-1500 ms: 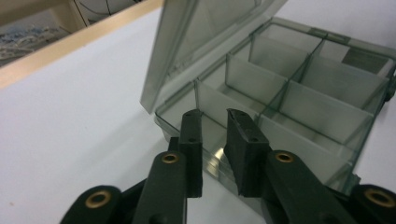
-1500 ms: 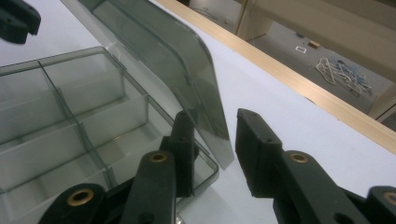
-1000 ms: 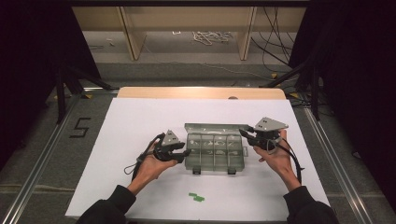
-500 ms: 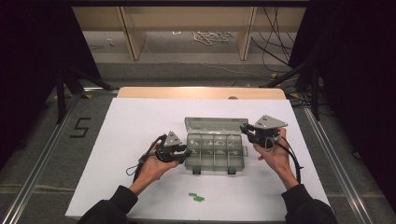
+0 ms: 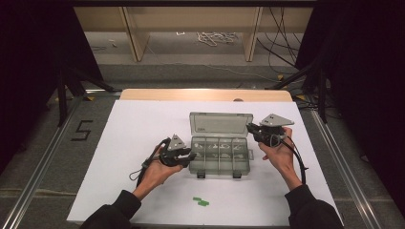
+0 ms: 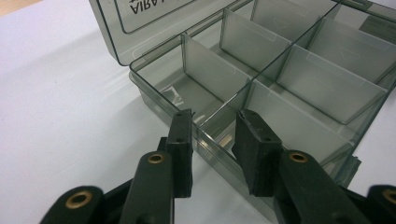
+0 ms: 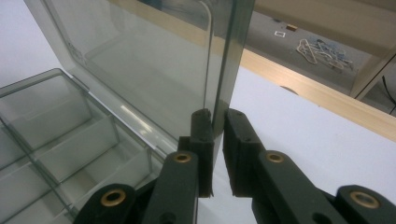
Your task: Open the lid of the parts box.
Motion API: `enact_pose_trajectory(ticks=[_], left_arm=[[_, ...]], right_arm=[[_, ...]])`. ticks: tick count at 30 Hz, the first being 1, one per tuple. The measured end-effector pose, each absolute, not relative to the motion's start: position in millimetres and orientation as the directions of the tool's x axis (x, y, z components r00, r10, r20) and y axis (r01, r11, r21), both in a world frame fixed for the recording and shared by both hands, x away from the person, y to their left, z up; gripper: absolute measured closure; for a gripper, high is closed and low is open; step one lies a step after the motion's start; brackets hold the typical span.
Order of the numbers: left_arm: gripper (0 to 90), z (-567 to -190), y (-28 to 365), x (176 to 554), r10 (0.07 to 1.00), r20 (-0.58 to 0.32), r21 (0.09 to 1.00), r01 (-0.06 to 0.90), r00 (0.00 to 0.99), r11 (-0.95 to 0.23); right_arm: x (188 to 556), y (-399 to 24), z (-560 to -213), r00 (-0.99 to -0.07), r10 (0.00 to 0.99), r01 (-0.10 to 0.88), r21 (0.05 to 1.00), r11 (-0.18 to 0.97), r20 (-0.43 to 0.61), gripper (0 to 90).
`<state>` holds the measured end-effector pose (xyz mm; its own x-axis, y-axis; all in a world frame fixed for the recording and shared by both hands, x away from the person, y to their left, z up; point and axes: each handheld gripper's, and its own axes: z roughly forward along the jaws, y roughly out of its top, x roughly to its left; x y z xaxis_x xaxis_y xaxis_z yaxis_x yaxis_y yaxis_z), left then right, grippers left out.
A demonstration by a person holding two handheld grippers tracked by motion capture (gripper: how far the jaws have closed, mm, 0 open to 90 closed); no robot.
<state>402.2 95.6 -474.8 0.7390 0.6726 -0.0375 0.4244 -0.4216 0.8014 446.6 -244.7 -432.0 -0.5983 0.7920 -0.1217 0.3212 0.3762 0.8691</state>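
A clear grey compartment box (image 5: 218,168) lies on the white table with its lid (image 5: 220,125) standing up at the back. My left gripper (image 5: 191,155) sits at the box's left side. Its jaws have just been closing, and in the left gripper view the left gripper (image 6: 212,126) straddles the box's side wall (image 6: 154,91), one pad outside and one inside, both touching it. My right gripper (image 5: 249,128) is at the lid's right edge and has also just been closing. The right gripper (image 7: 218,116) has its pads pressed on the edge of the lid (image 7: 140,70).
Small green pieces (image 5: 201,201) lie on the white table (image 5: 143,124) near its front edge. A wooden strip (image 5: 205,94) runs along the far edge. Beyond it are cables on the floor (image 5: 215,37), and dark stands rise at both sides.
The right gripper has edged slightly up along the lid's right edge. The left gripper and the box have kept their places.
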Motion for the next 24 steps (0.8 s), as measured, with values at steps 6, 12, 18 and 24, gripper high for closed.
enact_pose_trajectory(ticks=[6,12,18,24], left_arm=[[67.6,-475.5,95.3,402.0,0.678,-0.034,0.807,0.42,0.734,-0.414],[67.6,-475.6,95.1,401.7,0.68,-0.036,0.808,0.422,0.732,-0.412],[67.6,-475.6,95.1,401.5,0.679,-0.034,0.807,0.421,0.734,-0.414],[67.6,-475.7,95.1,401.4,0.677,-0.03,0.808,0.416,0.735,-0.416]], right_arm=[[452.3,-243.8,-432.7,-0.578,0.811,0.345,0.871,0.349,-0.096,83.0],[458.5,-243.0,-432.7,-0.57,0.816,0.358,0.867,0.345,-0.09,82.7],[464.3,-241.1,-432.8,-0.562,0.823,0.373,0.861,0.345,-0.086,82.3],[467.4,-240.4,-432.1,-0.556,0.827,0.388,0.855,0.344,-0.081,82.2]])
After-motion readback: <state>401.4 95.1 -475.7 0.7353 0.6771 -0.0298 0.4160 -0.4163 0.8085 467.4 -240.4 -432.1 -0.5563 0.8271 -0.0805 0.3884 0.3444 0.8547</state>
